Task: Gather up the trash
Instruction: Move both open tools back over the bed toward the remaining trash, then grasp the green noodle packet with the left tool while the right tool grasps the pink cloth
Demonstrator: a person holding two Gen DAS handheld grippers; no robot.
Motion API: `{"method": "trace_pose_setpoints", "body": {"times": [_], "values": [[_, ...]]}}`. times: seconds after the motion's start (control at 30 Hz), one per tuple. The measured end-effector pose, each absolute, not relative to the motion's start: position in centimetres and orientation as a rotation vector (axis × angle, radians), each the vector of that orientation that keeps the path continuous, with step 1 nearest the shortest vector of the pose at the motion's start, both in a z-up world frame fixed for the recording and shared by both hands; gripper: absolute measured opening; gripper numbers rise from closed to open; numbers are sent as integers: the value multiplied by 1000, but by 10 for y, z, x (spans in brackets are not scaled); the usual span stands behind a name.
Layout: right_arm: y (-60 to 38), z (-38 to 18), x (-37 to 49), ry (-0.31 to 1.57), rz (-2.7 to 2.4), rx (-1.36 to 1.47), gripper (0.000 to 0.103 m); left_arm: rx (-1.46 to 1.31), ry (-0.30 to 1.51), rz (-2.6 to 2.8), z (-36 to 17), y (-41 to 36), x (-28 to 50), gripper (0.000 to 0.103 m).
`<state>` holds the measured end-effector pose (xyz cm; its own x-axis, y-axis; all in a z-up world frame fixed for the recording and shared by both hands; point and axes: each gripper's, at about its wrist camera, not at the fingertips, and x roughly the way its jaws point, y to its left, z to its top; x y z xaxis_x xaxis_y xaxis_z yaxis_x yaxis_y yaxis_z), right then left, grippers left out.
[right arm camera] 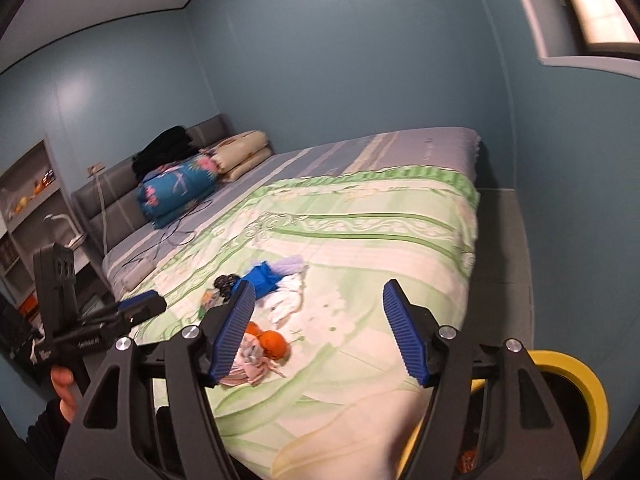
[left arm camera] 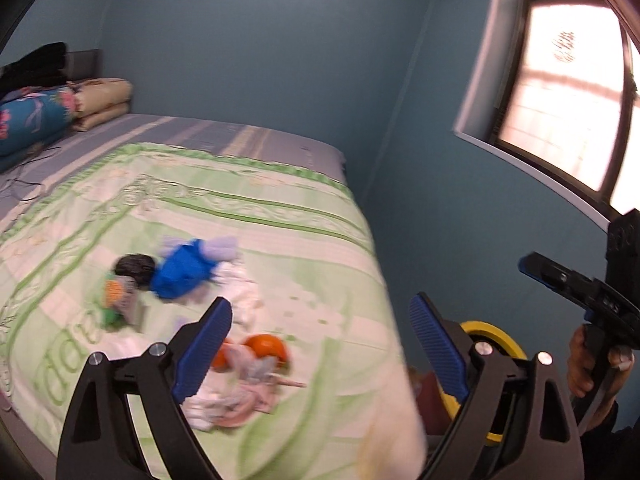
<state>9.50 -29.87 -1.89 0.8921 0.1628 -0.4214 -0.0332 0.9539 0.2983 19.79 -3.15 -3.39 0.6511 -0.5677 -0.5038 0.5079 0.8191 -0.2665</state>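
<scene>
Trash lies in two clusters on the green floral bedspread (right arm camera: 360, 240): a blue wrapper (right arm camera: 262, 278) beside a black bag (right arm camera: 224, 282) and white tissues (right arm camera: 286, 300), and nearer me, orange peel (right arm camera: 276, 342) on pink crumpled paper (right arm camera: 248, 368). I read the left gripper (left arm camera: 320, 344) as spread wide with nothing between its pads, above the nearer cluster. Right gripper (right arm camera: 320, 332) likewise gapes, holding nothing. A yellow-rimmed bin (right arm camera: 568, 384) stands at the bed corner, lower right.
</scene>
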Motion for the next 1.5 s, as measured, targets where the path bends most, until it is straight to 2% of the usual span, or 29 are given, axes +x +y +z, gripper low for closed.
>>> {"method": "trace_pose_setpoints", "body": {"times": [0.1,0.43,0.7,1.1,1.5], "values": [[-285,-24,112,470,136,270,67,-115,613,-560,-38,-10,211,89],[-229,-59,165,567,258,198,67,-119,673,-416,-70,45,255,90],[-159,-107,189,676,469,72,67,-132,739,-321,-105,76,293,90],[-90,-171,202,844,620,-160,64,-147,853,-236,-158,95,345,90],[-84,-194,226,896,577,-232,63,-137,934,-184,-187,96,391,90]]}}
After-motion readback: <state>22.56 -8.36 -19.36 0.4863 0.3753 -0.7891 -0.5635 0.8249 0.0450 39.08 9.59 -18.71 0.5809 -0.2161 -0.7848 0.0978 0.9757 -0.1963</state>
